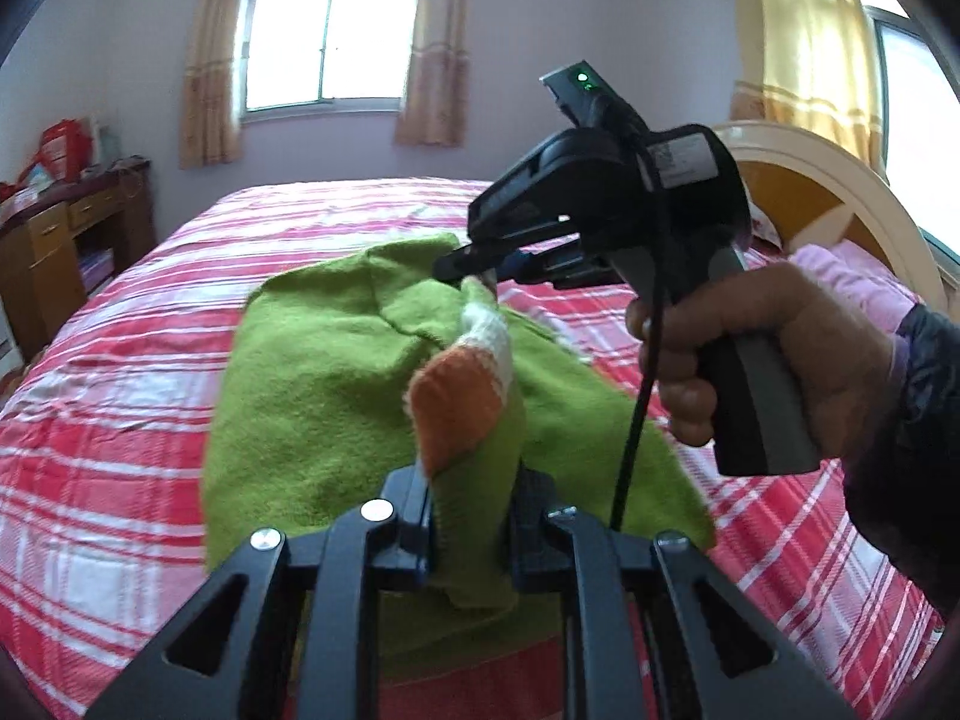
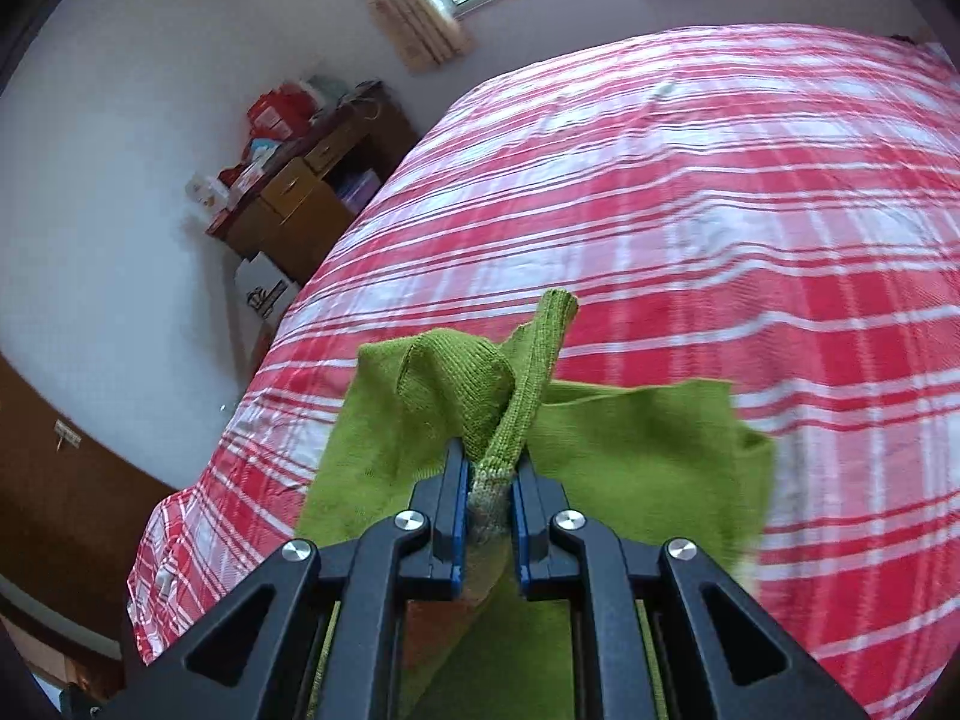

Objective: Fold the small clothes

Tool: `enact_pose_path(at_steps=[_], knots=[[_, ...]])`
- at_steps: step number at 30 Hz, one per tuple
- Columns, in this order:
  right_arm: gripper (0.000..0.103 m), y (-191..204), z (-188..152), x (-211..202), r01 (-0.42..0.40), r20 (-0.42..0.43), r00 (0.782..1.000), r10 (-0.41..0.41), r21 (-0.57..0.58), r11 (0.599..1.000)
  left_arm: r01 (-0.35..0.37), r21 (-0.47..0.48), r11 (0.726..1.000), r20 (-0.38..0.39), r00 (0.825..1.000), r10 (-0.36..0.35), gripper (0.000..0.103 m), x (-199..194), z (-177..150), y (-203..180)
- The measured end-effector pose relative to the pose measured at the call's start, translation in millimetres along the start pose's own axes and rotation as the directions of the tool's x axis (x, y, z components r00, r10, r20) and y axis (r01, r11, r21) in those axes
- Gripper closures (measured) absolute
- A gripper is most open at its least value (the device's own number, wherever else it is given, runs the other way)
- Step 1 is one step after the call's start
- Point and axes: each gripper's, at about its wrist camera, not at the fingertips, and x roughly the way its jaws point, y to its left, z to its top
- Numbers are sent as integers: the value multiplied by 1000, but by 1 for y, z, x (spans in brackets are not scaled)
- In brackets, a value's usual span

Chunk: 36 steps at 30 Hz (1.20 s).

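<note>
A small green knit garment [image 1: 312, 396] with an orange and white patch [image 1: 456, 408] hangs lifted over the red plaid bed [image 1: 120, 420]. My left gripper [image 1: 471, 480] is shut on a fold of its green edge, low in the left wrist view. My right gripper [image 1: 465, 273], held in a person's hand [image 1: 756, 354], pinches another part of the garment higher up. In the right wrist view my right gripper [image 2: 489, 468] is shut on a bunched ribbed strip of the green garment [image 2: 630, 456], which droops below the fingers.
A wooden desk [image 1: 54, 252] with red boxes stands left of the bed by the wall. A rounded headboard [image 1: 840, 204] and a pink pillow [image 1: 852, 276] lie at the right. Curtained windows [image 1: 327, 36] are behind. The plaid bed cover [image 2: 690, 210] stretches beyond the garment.
</note>
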Motion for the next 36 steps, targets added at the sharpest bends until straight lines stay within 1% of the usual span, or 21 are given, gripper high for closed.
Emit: enact_pose_path(at_steps=[6,10,13,15,17,19,20,22,23,24,25,27,29,31,32,33,34,36], knots=[[91,-46,-9,-5,41,-8,999,-41,42,998,43,66,997,-35,999,-41,88,19,4,-36],[92,-73,-21,-5,26,-7,1000,-25,88,996,64,88,994,-59,997,-59,90,29,3,-48],[92,-80,-28,-3,29,1,1000,-29,83,996,71,104,992,-76,995,-63,90,33,4,-52],[91,-87,-32,-1,14,9,1000,-15,99,995,71,121,990,-88,994,-61,89,32,5,-54],[91,-93,-35,-5,-9,19,1000,7,119,993,108,128,986,-102,990,-95,83,26,5,-52],[91,-97,-41,-17,-9,31,1000,5,118,993,163,116,980,-116,982,-150,64,14,-1,-43],[88,-98,-44,-23,-5,36,999,1,118,993,187,100,977,-112,978,-176,59,5,-4,-38],[88,-97,-57,-45,88,55,994,-94,95,992,193,41,980,-99,977,-188,38,-15,-11,-21],[88,-96,-67,-62,150,81,984,-156,76,986,208,7,978,-94,974,-206,35,-23,-15,-12],[88,-95,-74,-75,170,102,979,-177,70,983,211,-18,977,-91,973,-212,33,-28,-18,-4],[88,-90,-84,-92,178,130,974,-185,64,982,195,-48,980,-92,976,-199,31,-33,-22,5],[88,-76,-97,-116,150,168,974,-154,39,988,151,-94,984,-87,983,-159,31,-45,-30,24],[87,-52,-106,-134,106,191,976,-102,-12,994,114,-136,984,-76,989,-125,31,-55,-34,42],[68,-31,-111,-138,57,185,982,-47,-51,997,90,-173,981,-78,991,-104,31,-61,-34,56],[42,-19,-115,-137,19,176,984,-6,-73,997,65,-185,981,-81,993,-81,31,-65,-35,64],[23,-13,-117,-134,-1,173,985,16,-88,996,30,-188,982,-84,995,-46,31,-67,-35,69],[22,-4,-121,-129,-13,170,985,32,-112,994,-13,-190,982,-87,996,-3,31,-71,-35,75],[22,5,-126,-115,-23,135,990,42,-139,990,-35,-209,977,-84,996,18,31,-75,-38,84]])
